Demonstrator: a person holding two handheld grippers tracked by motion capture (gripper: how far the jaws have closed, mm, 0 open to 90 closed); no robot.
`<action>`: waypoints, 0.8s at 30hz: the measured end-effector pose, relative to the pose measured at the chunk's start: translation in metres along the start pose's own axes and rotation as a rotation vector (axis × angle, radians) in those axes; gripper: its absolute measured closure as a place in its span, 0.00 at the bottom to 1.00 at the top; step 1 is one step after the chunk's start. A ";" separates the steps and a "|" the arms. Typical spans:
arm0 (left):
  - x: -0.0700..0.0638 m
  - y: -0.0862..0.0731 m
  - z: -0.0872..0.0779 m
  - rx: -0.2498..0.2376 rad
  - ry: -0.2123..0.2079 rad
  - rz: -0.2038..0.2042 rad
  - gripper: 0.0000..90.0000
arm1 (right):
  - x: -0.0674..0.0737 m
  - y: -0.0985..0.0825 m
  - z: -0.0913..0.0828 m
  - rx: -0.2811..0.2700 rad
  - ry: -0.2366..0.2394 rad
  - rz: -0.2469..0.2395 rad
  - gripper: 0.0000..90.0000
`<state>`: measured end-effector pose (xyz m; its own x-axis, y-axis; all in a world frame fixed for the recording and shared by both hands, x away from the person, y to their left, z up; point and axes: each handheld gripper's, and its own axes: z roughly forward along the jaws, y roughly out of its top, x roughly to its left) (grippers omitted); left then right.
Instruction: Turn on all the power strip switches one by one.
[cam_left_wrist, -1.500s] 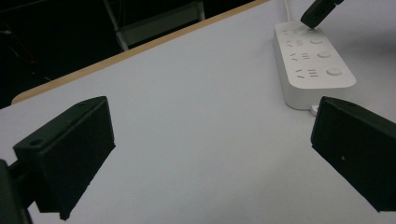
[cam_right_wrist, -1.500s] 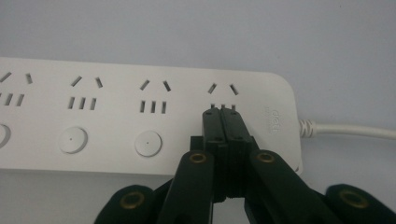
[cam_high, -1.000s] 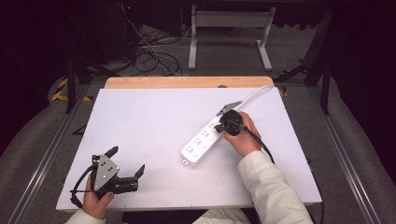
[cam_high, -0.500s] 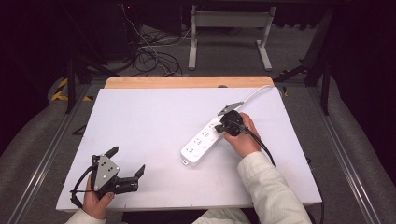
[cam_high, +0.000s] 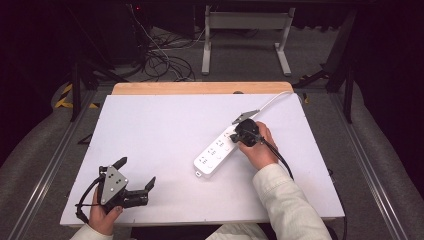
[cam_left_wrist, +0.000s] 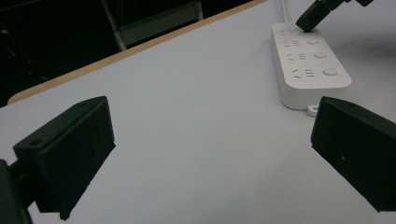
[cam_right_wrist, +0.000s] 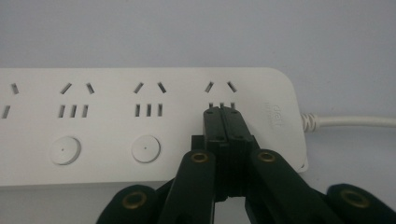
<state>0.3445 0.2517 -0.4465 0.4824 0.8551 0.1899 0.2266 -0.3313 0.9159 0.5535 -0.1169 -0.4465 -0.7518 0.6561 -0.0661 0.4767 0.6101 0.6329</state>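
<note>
Covering a button, right tool (cam_right_wrist: 223, 112) closed on power strip (cam_right_wrist: 116, 126)

high view above the table's near edge, facing down; both tool views close, sharing the power strip (cam_high: 220, 150).

It looked like a lab or a recording studio set up for tests, not a home. The counter (cam_high: 165, 130) was covered with a plain white sheet, with only a strip of bare wood showing along its far edge. Everything round it was dark, black curtains or walls closing the space in on the left and right. On the grey floor beyond the far edge lay a loose tangle of cables (cam_high: 165, 62), and just right of them stood the grey metal legs of a stand (cam_high: 245, 35). Yellow-and-black hazard tape (cam_high: 67, 95) marked the floor at the far left, beside dark metal rails along the counter's sides.
</note>
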 end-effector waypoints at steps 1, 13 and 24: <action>0.000 0.000 0.000 0.000 0.000 0.000 0.00 | 0.000 0.000 0.000 0.000 0.000 0.000 1.00; -0.001 0.000 0.000 0.002 -0.005 -0.001 0.00 | 0.000 -0.004 0.000 -0.023 0.002 0.050 1.00; -0.002 0.000 -0.001 -0.007 -0.008 -0.003 0.00 | 0.001 -0.004 0.001 -0.022 -0.011 0.063 1.00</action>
<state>0.3431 0.2504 -0.4464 0.4883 0.8530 0.1844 0.2222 -0.3258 0.9189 0.5508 -0.1181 -0.4498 -0.7155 0.6977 -0.0345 0.5125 0.5578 0.6529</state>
